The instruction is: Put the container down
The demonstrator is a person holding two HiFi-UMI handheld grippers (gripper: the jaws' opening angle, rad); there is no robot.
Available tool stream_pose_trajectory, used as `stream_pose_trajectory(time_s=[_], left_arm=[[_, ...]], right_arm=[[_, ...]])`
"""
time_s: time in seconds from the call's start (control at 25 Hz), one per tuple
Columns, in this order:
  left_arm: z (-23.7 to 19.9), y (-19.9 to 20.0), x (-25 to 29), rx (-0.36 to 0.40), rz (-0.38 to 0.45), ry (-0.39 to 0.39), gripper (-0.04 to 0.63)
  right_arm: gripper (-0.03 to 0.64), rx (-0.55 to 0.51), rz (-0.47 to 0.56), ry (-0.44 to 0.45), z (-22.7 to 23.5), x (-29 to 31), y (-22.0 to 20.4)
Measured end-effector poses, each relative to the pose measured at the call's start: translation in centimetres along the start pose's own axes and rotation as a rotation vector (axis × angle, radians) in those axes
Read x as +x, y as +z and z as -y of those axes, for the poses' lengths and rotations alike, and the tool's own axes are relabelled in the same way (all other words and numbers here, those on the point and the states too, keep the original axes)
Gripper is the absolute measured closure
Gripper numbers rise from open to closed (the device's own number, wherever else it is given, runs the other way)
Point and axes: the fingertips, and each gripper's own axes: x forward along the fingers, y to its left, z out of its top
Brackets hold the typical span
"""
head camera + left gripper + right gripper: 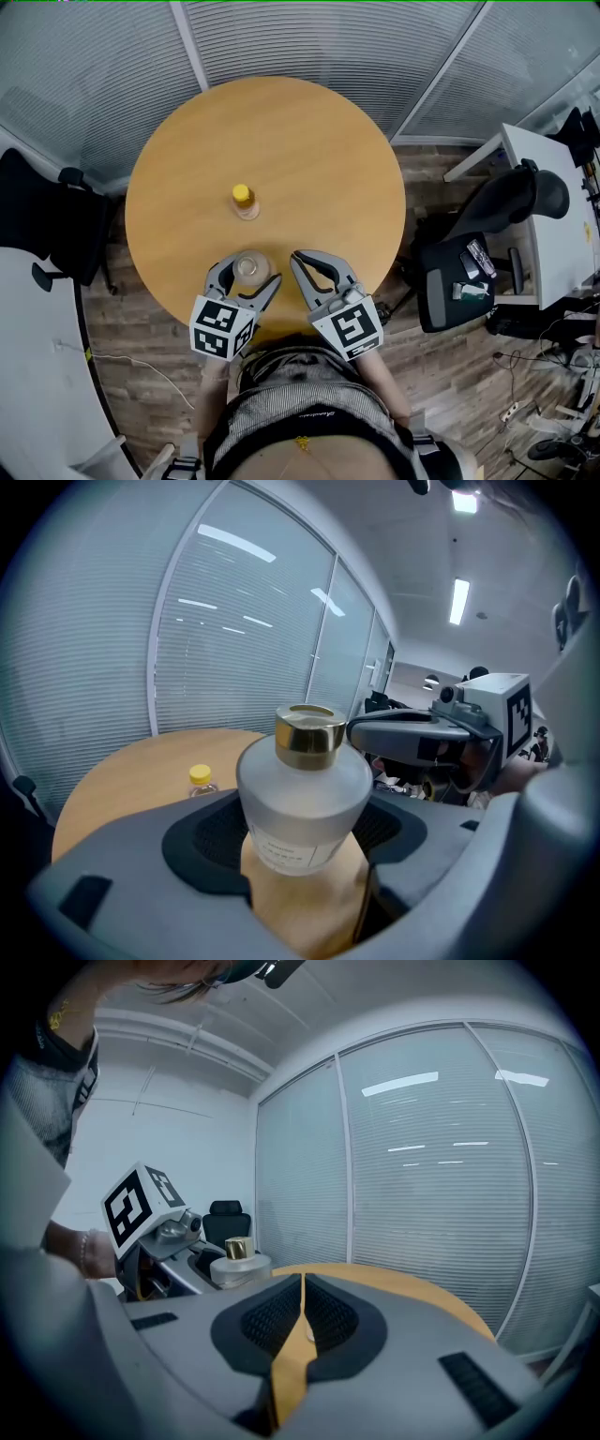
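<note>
A round wooden tabletop (309, 141) fills the middle of the frame. A small yellow-capped bottle (245, 201) stands upright near its centre. At its lower edge is a frosted glass bottle (250, 269) with a gold cap; whether it rests on the wood cannot be told.

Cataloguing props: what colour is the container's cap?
Gold cap on the container, best in left gripper view.

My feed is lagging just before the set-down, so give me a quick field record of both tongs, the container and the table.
left tongs: shut on frosted glass bottle with gold cap
right tongs: shut, empty
bottle base: hidden, contact with table unclear
round wooden table: small yellow-capped clear bottle near centre, apart from the held bottle
</note>
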Motion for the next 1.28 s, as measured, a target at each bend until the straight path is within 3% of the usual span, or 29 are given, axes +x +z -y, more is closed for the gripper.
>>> stream_pose_trajectory(time_s=[0.72,1.28], left_arm=[[-0.1,-3.5,4.3,0.009,-0.070,-0.081,0.250],[-1.8,-7.6,7.8,0.018,-0.086,-0.050,0.250]], right_arm=[[0.592,0.041,-0.076,-0.111,1.5,-1.7,-2.8],[0.592,0.081,-0.111,-0.136,1.2,-1.3,-3.9]])
